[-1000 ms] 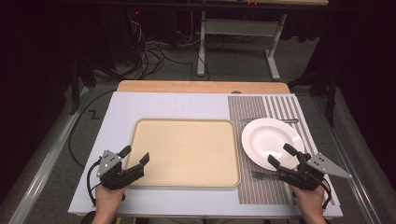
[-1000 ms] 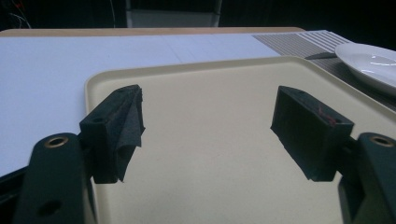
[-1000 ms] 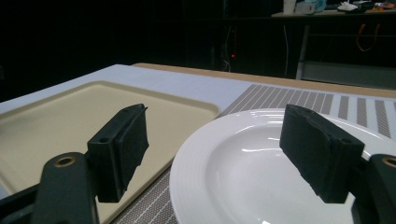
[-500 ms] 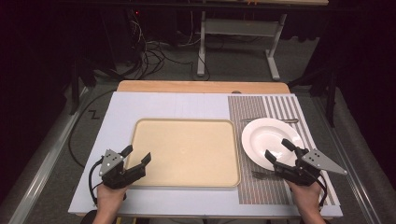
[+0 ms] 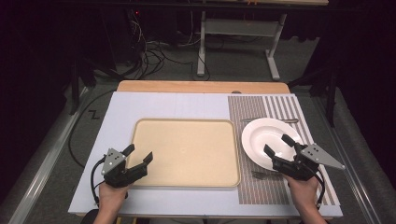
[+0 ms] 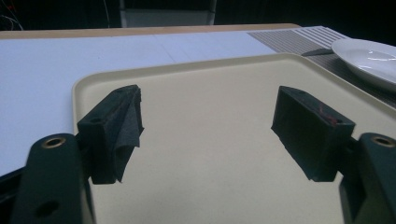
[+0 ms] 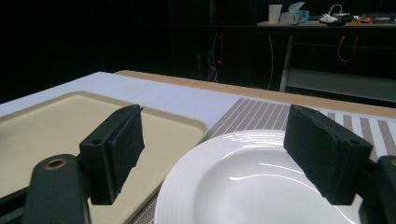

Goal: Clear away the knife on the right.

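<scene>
Clearly early stage: nothing grasped yet. Right tool (image 5: 281,150) spread wide, empty, over near rim of round white ceramic plate (image 5: 266,136). Plate rests just right of beige rectangular plastic tray (image 5: 187,151). Left tool (image 5: 138,156) also spread, empty, over tray's near-left corner. Grasping and moving plate probably remain.

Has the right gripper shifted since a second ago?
Yes. The right gripper has slid left along the near rim of the white plate, toward the tray.

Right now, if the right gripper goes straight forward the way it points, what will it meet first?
Most likely the round white ceramic plate: the right gripper is open, its jaws standing over the plate's near rim and aimed across it. How high the jaws ride above the plate is unclear, so they could pass just over it.
</scene>
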A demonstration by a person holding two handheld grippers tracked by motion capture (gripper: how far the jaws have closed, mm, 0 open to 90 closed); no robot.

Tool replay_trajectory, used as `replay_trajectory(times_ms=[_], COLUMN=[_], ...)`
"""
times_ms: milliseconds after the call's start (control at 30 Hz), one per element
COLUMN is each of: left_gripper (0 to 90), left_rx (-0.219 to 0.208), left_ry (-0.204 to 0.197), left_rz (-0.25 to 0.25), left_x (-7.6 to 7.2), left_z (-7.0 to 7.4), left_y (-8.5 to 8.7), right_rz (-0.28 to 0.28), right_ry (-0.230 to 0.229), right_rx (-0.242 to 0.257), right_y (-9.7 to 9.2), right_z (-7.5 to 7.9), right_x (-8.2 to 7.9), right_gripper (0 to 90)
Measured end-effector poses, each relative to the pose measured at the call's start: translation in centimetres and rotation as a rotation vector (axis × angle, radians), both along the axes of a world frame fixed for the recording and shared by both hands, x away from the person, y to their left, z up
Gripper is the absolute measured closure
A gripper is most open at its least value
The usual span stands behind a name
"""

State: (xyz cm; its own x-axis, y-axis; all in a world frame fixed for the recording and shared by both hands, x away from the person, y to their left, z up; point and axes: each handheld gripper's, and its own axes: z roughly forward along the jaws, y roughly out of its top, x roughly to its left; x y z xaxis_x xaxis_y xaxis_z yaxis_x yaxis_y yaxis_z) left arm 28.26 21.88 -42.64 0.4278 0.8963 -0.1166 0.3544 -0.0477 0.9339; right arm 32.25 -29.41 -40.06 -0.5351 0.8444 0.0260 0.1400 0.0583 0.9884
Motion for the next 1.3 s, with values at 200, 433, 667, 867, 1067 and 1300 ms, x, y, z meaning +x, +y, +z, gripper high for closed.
replay_trajectory(times_ms=[200,433,667,867,1067,1300], left_gripper=[25.1,24.9,24.8,24.9,24.9,25.3], left_rx=[-0.001,-0.007,-0.009,0.002,0.027,0.036], left_ry=[0.002,-0.017,-0.024,-0.022,-0.027,-0.024], left_rz=[0.001,-0.006,-0.012,-0.010,-0.018,-0.018], left_x=[0.1,-0.3,-0.4,-0.5,-0.7,-0.4], left_z=[0.0,0.1,0.1,0.1,0.1,0.0], left_y=[-0.1,-0.1,-0.4,-0.7,-1.1,-1.4], right_rz=[0.005,0.004,-0.007,-0.058,-0.090,-0.108], right_ry=[-0.013,0.015,0.030,0.058,0.057,0.076], right_rx=[0.000,-0.011,-0.015,-0.010,-0.003,-0.003], right_y=[0.5,1.4,1.9,1.9,1.7,1.0], right_z=[0.6,0.7,1.1,1.4,2.1,2.1], right_x=[0.1,1.3,2.5,3.8,4.7,6.0], right_gripper=[22.9,23.0,23.1,24.4,24.6,27.4])
